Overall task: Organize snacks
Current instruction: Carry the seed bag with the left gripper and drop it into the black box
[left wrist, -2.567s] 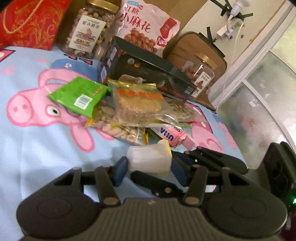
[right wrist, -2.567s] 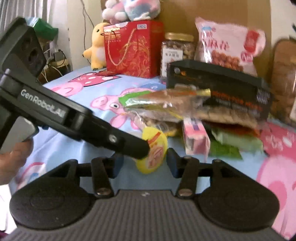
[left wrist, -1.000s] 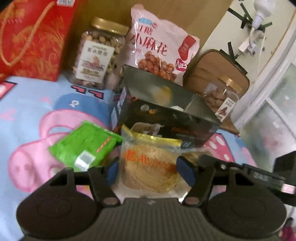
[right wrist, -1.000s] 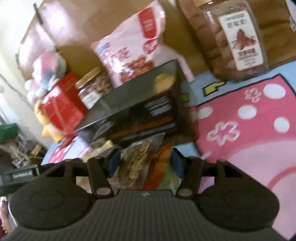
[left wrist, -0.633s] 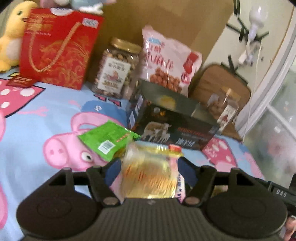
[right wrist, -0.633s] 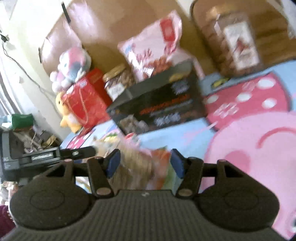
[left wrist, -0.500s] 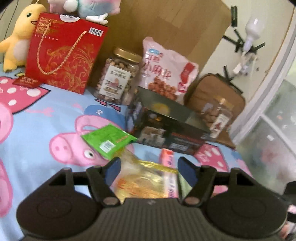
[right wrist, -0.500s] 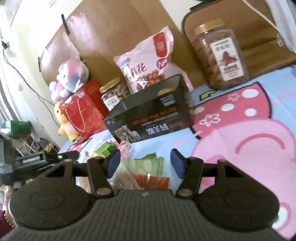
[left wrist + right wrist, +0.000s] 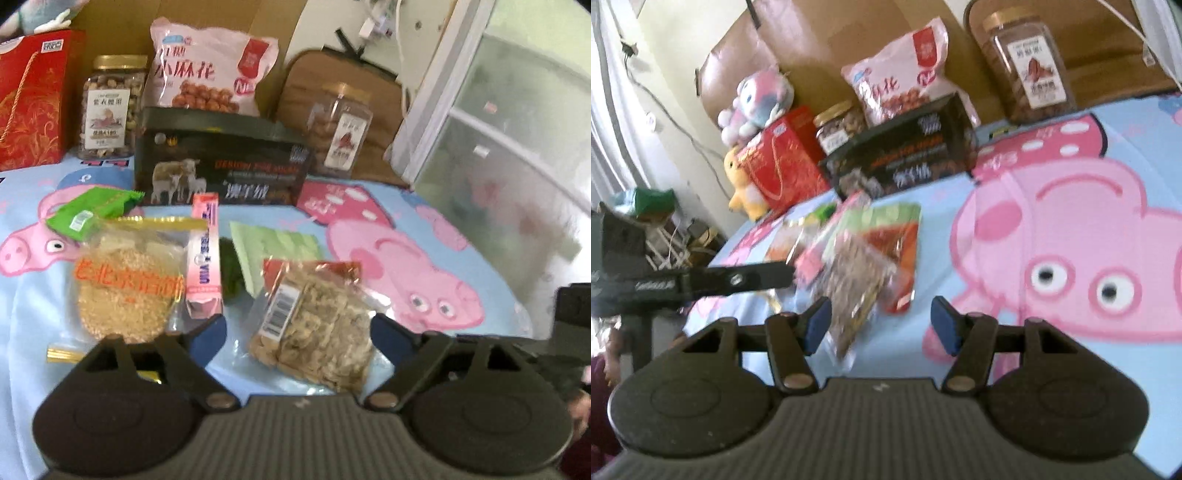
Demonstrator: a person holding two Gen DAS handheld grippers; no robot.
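A: Snacks, location? Lying loose on blue cartoon-pig cloth (image 9: 424, 221), near side, in front of dark box (image 9: 221, 173).

B: Left gripper (image 9: 298, 332): jaws opening, already wide; blue pads clear of everything. Clear bag of flaky pieces (image 9: 314, 328) flat on cloth in the gap, barcode sticker at its left edge, untouched by either pad.

A: Right gripper (image 9: 881, 325): moderately wide, nothing clamped. Same clear bag (image 9: 857, 280) just beyond its left pad, whether touching cannot be told through blur. Left gripper's finger reaching in from the left in that view, small white lettering on it unreadable.

B: Writing. Round grain cake in clear wrapper (image 9: 125, 280), gold strips at top and bottom, orange characters blurred. Slim pink carton (image 9: 204, 258) just right of it, "UHA" in blue. Green packet (image 9: 92, 212) at far left of the group, white barcode label. Pale green packet (image 9: 277, 247) behind the clear bag, partly under it.

A: Dark box: sheep picture, orange "DESIGN FOR..." line, white Chinese characters below.

B: Back row against brown cardboard, left to right: red gift bag (image 9: 29, 99) with gold cord; nut jar (image 9: 109, 107), gold lid, label too small to read; pink pouch (image 9: 207, 70) marked "小麻花"; second gold-lidded jar (image 9: 341, 133), red figure on label.

A: Far left in right wrist view: pink-white plush (image 9: 757, 103) atop red bag, yellow plush (image 9: 746, 184) beside it. Glazed door (image 9: 498, 129) at right.
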